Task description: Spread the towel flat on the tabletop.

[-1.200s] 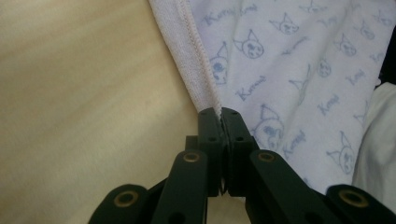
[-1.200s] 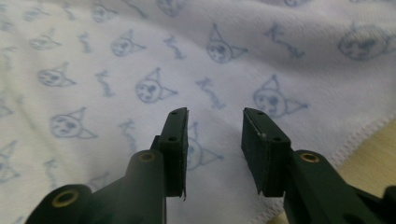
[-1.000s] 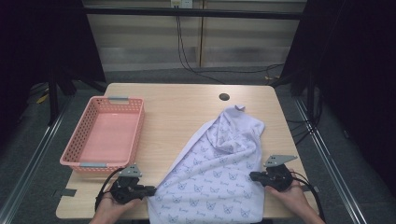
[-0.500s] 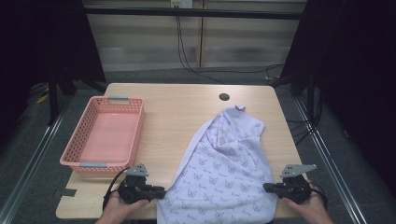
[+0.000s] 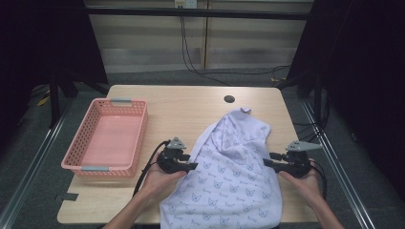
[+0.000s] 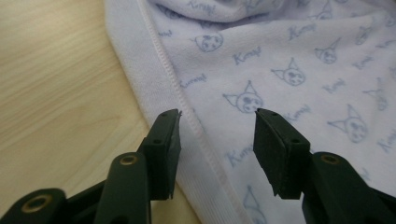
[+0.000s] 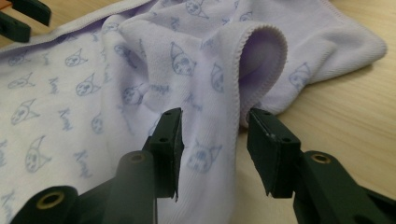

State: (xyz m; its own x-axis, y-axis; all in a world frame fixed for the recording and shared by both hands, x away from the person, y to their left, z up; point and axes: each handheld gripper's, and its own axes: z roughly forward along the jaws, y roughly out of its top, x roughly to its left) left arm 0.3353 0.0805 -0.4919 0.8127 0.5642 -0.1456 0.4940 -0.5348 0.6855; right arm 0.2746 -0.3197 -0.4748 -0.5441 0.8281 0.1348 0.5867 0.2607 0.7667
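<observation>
A lavender towel (image 5: 229,162) printed with small cat faces lies on the wooden table (image 5: 191,105), its near end at the front edge. My left gripper (image 5: 193,166) is at the towel's left hem. In the left gripper view its jaws (image 6: 217,119) have just been opening and stand apart over the hem of the towel (image 6: 280,56), pads off the cloth. My right gripper (image 5: 266,160) is at the towel's right edge. Its jaws (image 7: 215,116) have also just been opening, and a fold of the towel (image 7: 154,60) lies between them, unpressed.
A pink plastic basket (image 5: 138,124) stands empty on the left side of the table. A small dark hole (image 5: 229,99) sits in the tabletop beyond the towel. In the right gripper view the left gripper's jaws (image 7: 18,18) show at the top left.
Both grippers were shut at the towel's near corners and have let go. Both hands have moved farther up the towel's sides, the left one also to the right.
</observation>
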